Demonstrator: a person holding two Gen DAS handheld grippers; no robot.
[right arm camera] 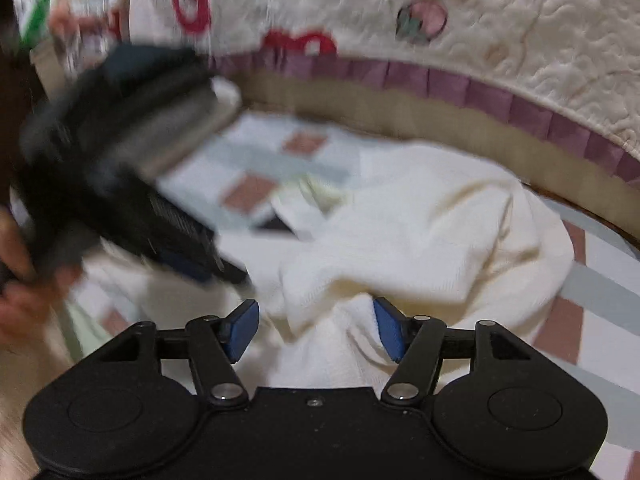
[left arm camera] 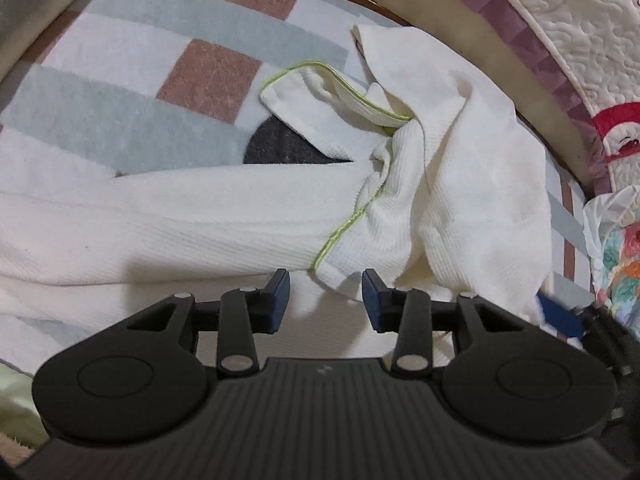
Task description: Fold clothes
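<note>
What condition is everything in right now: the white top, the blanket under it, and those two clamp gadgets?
White garment: crumpled, partly folded over itself, lying on the blanket, not gripped.
Green-trimmed edge: twisted, turned outward.
Checked blanket: spread flat beneath the garment.
Left hand-held gripper: open, nothing pinched, cloth just beyond its tips.
Right hand-held gripper: open, a fold of the garment between its blue pads, unpinched.

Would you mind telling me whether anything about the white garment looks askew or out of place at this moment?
Yes. The white garment is bunched and twisted at its green-trimmed collar, not flat on the checked blanket. A dark patch shows under the collar; I cannot tell what it is.
</note>
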